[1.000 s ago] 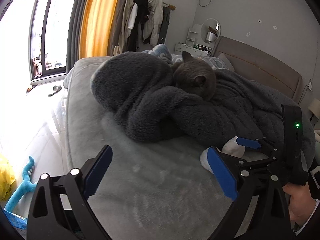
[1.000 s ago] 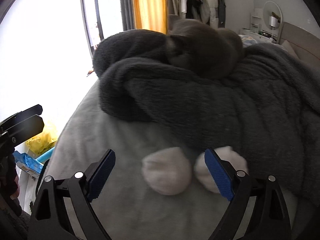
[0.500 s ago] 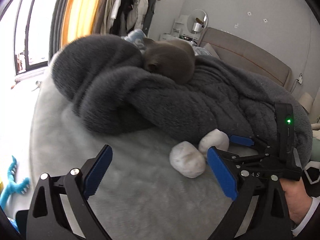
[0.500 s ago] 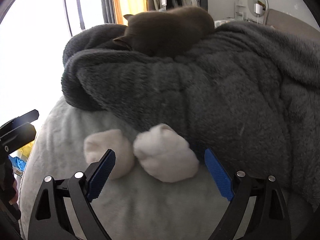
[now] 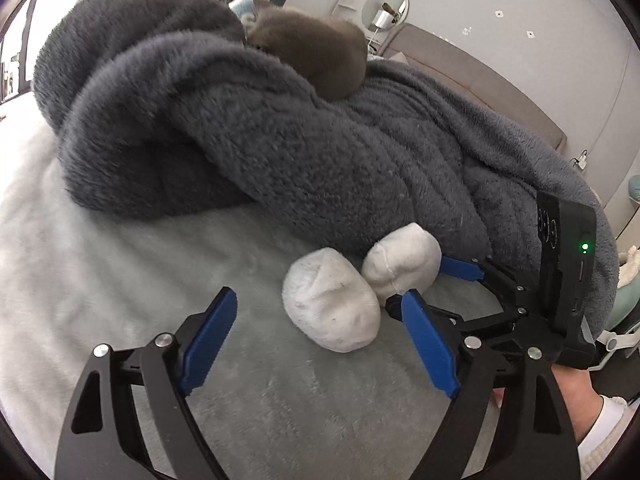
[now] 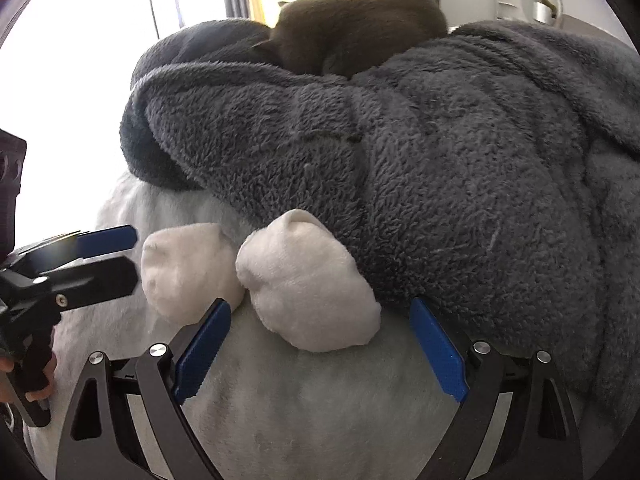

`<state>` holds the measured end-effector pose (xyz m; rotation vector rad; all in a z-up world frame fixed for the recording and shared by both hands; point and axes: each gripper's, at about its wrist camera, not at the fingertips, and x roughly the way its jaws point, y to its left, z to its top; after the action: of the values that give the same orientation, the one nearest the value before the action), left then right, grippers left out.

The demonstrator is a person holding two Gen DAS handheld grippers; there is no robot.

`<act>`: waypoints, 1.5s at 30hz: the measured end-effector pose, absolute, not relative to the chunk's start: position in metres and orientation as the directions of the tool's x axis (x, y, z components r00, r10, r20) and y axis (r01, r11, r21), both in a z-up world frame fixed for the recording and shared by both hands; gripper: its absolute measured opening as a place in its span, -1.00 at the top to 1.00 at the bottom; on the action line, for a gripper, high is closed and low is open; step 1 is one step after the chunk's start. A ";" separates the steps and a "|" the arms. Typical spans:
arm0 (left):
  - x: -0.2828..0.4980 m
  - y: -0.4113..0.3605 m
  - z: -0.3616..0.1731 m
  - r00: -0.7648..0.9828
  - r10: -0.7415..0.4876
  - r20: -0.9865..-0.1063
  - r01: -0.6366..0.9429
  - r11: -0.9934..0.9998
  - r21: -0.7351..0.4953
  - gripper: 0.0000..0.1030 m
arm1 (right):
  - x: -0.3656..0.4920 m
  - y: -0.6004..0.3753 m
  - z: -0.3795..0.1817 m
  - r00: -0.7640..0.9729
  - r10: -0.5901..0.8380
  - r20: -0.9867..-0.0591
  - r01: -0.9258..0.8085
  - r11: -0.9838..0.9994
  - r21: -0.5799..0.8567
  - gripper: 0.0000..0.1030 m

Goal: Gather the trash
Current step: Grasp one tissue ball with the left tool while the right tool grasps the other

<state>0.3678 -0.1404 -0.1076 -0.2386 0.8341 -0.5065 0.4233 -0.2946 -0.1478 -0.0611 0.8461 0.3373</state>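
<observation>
While both grippers hover low over the pale grey plush bed cover [image 5: 120, 264], two white rolled-up sock-like bundles lie side by side on it, touching each other at the foot of a heaped dark grey fleece blanket [image 5: 320, 152]. The nearer white bundle [image 5: 330, 300] sits ahead of the left gripper [image 5: 320, 332], whose blue-padded fingers [image 5: 208, 332] stand wide apart with nothing between them; the bundle lies just beyond the fingertips, closer to the gripper's right finger. The farther white bundle [image 5: 404, 264] rests against the blanket's edge. From the right wrist view, this bundle [image 6: 308, 292] lies between the spread fingers of the right gripper [image 6: 320, 344], not yet clamped, with the other bundle [image 6: 188, 272] just past the left finger. A grey-brown cat [image 6: 356, 24] lies curled on top of the blanket. The left gripper [image 6: 108, 256] shows at the left edge.
</observation>
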 end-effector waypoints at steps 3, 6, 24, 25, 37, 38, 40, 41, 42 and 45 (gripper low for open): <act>0.375 -0.146 -0.116 0.536 -0.534 -0.654 0.337 0.846 -0.414 -0.64 | 0.427 -0.295 -0.154 0.602 0.278 -0.749 -0.326 0.941 0.087 -0.74; 0.379 -0.150 -0.120 0.514 -0.546 -0.661 0.342 0.838 -0.426 -0.57 | 0.434 -0.296 -0.158 0.595 0.281 -0.753 -0.332 0.939 0.089 -0.70; 0.398 -0.158 -0.128 0.481 -0.581 -0.656 0.361 0.814 -0.456 0.02 | 0.469 -0.308 -0.166 0.585 0.268 -0.765 -0.344 0.937 0.065 -0.49; 0.400 -0.159 -0.127 0.486 -0.581 -0.653 0.363 0.814 -0.453 0.06 | 0.471 -0.306 -0.166 0.586 0.264 -0.766 -0.342 0.938 0.061 -0.48; 0.358 -0.139 -0.096 0.557 -0.545 -0.627 0.382 0.838 -0.389 0.07 | 0.472 -0.286 -0.160 0.572 0.197 -0.796 -0.266 0.963 0.046 -0.05; 0.355 -0.138 -0.095 0.563 -0.541 -0.625 0.381 0.841 -0.385 0.07 | 0.470 -0.285 -0.159 0.574 0.189 -0.797 -0.258 0.965 0.043 0.01; 0.346 -0.132 -0.092 0.576 -0.530 -0.622 0.376 0.848 -0.375 0.07 | 0.466 -0.281 -0.156 0.577 0.183 -0.796 -0.246 0.968 0.044 0.11; 0.342 -0.129 -0.090 0.583 -0.522 -0.623 0.373 0.853 -0.366 0.07 | 0.462 -0.277 -0.154 0.580 0.183 -0.794 -0.242 0.969 0.046 0.13; 0.339 -0.127 -0.089 0.586 -0.516 -0.625 0.370 0.857 -0.359 0.07 | 0.454 -0.276 -0.154 0.584 0.179 -0.792 -0.240 0.970 0.042 0.14; 0.333 -0.122 -0.083 0.599 -0.501 -0.625 0.361 0.865 -0.349 0.07 | 0.441 -0.270 -0.147 0.598 0.170 -0.783 -0.230 0.973 0.036 0.17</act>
<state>0.3327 -0.1216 -0.0835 -0.1938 0.7826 -0.5035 0.4411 -0.2698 -0.1467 -0.0707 0.9007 0.2323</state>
